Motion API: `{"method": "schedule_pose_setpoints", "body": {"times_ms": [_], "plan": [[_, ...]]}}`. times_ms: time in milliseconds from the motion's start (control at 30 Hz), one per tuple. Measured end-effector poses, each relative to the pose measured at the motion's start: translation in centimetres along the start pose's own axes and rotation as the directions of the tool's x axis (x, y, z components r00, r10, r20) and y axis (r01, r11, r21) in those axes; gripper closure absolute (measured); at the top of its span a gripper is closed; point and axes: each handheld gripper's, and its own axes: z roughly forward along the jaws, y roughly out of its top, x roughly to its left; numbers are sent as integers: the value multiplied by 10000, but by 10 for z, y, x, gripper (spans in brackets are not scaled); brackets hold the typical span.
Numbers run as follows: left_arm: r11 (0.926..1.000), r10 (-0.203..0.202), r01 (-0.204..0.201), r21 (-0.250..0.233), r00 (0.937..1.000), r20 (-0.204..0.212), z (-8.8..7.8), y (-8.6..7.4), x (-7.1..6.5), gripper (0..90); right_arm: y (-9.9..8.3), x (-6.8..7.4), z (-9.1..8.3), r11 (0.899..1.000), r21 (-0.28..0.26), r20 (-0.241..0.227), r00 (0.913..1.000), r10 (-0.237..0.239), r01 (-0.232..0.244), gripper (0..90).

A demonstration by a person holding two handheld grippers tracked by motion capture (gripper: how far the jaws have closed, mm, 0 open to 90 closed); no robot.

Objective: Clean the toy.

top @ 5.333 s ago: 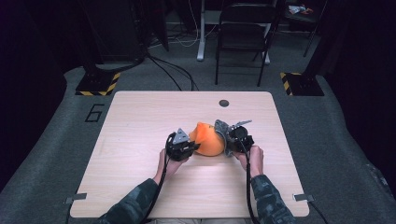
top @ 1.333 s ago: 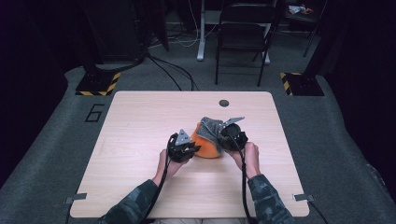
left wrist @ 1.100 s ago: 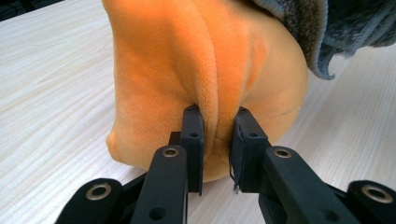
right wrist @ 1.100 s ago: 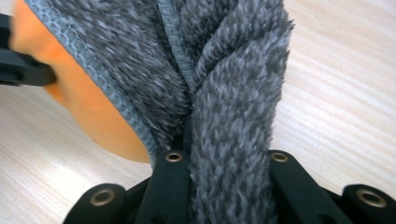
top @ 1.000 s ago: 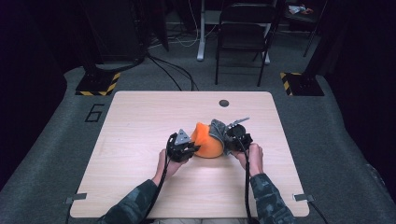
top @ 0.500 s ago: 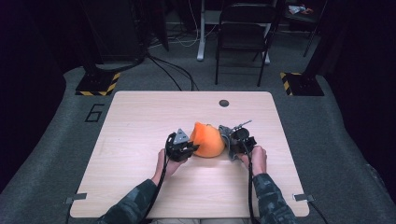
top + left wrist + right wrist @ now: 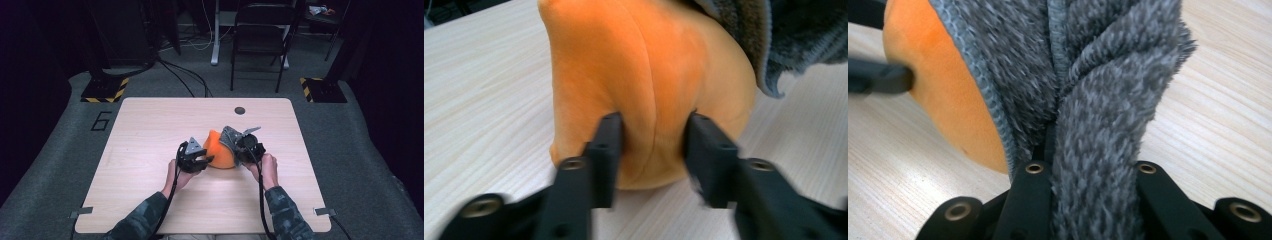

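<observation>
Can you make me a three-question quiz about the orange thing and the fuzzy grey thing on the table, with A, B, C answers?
1. Where does the soft orange fabric item sit?
A. on the floor
B. on the pale wooden table, between the two grippers
C. on the chair

2. What colour is the fuzzy fleece lining?
A. grey
B. green
C. red

3. What is the right gripper doing?
A. hanging open in the air
B. lying loose on the table
C. shut on the fuzzy lining

Answers: 1 B, the high view shows it mid-table with a gripper on each side. 2 A, the right gripper view shows grey pile. 3 C, its black fingers pinch the fleece between them.
</observation>
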Motion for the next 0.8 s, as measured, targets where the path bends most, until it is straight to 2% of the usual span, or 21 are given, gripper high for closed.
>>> {"method": "schedule_pose_setpoints", "body": {"times_ms": [33,67,133,200,233,267,333,400,433,500,567,733,800], "plan": [[9995,283,-280,109,9991,-319,-1,0,-1,466,0,-2,-1,10000,-7,2,10000,85,-85,789],[9988,468,-462,159,9981,-395,-1,-1,-2,400,0,-3,0,9999,14,-39,9999,146,-146,789],[9992,394,-392,89,9986,-348,4,-2,-1,363,0,-4,0,9998,89,-74,9998,162,-162,789],[9983,556,-553,182,9984,-143,10,-3,-4,370,0,-3,0,9999,46,-79,9998,163,-163,789],[9980,611,-606,197,9979,-212,13,-4,-6,369,0,-3,0,9999,3,-81,9999,152,-152,789],[9975,693,-690,124,9971,-313,16,-4,-7,390,-1,-3,0,9999,9,-35,9999,115,-115,789],[9972,752,-752,23,9958,-524,18,-6,-8,513,-1,-5,0,9999,55,-74,9998,160,-160,789],[9983,580,-583,-44,9971,-502,17,-7,-7,654,-1,-7,-1,9996,-48,-198,9994,276,-277,789],[9986,510,-515,-75,9975,-498,17,-7,-7,691,-1,-8,-3,9996,-41,-179,9995,270,-270,789],[9986,526,-531,-73,9972,-529,15,-5,-7,728,1,-7,-7,9995,-225,-83,9997,210,-211,789],[9993,311,-320,-198,9987,-411,11,-2,-7,749,6,-3,-18,9989,-457,110,9999,80,-75,789],[9990,362,-370,-254,9988,-325,7,1,-15,753,20,15,-40,9909,-1253,401,9982,-444,491,789],[9992,331,-337,-234,9991,-259,5,0,-15,752,25,27,-40,9853,-1325,546,9933,-1017,1081,789]]}}
